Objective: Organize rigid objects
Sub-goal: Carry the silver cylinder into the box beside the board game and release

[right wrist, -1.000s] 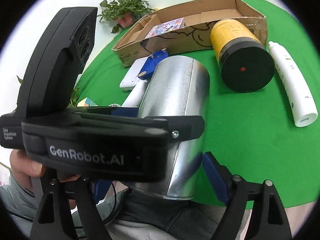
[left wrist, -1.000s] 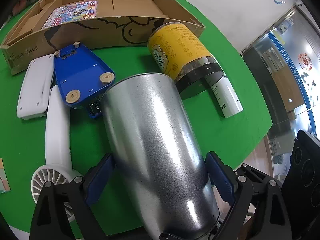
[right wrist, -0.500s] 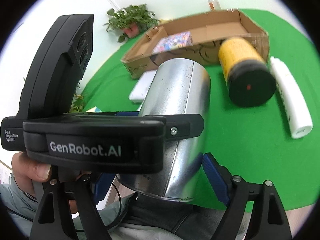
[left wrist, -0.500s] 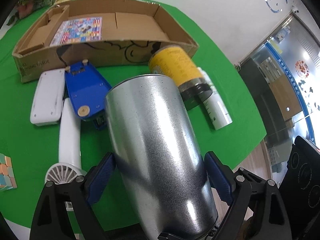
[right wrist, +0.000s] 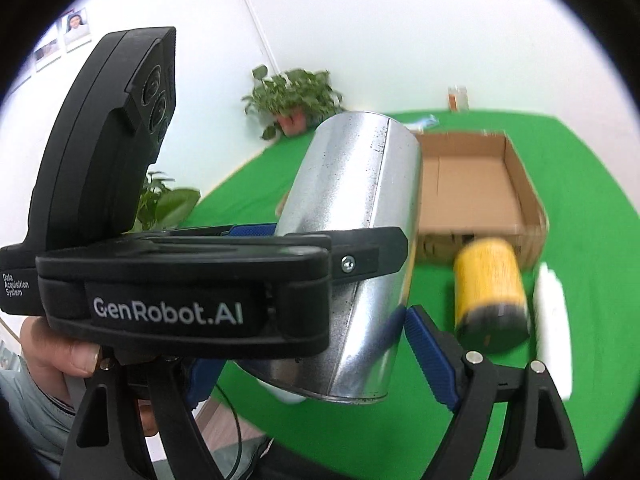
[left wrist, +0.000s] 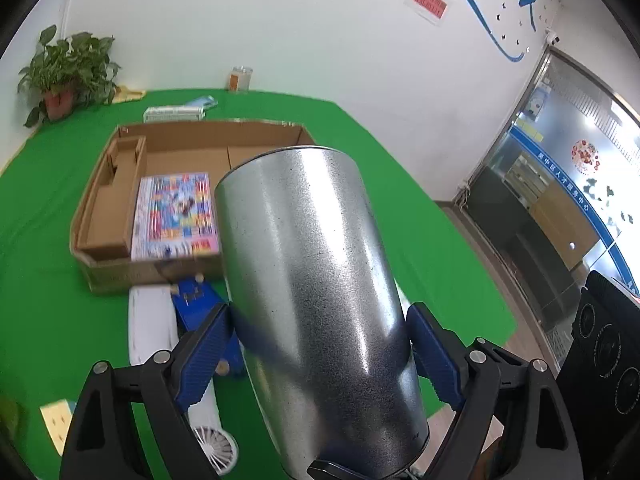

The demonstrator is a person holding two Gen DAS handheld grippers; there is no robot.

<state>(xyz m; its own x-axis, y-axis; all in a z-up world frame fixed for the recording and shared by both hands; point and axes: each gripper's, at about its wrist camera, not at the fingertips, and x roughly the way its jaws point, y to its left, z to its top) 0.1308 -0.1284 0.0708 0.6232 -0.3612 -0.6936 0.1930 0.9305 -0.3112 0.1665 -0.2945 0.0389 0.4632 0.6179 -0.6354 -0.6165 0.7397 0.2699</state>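
Both grippers, the left gripper (left wrist: 318,350) and right gripper (right wrist: 308,364), have lifted the speckled silver metal cylinder (left wrist: 316,292) higher since a second ago. Their blue pads (left wrist: 434,354) clamp its sides; it tilts above the green table (left wrist: 44,312).

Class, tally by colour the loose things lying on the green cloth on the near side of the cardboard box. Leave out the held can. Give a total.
White: 3 (pad, fan, bottle)
Blue: 1 (stapler)
Yellow: 2 (jar, blurred block)
Total: 6
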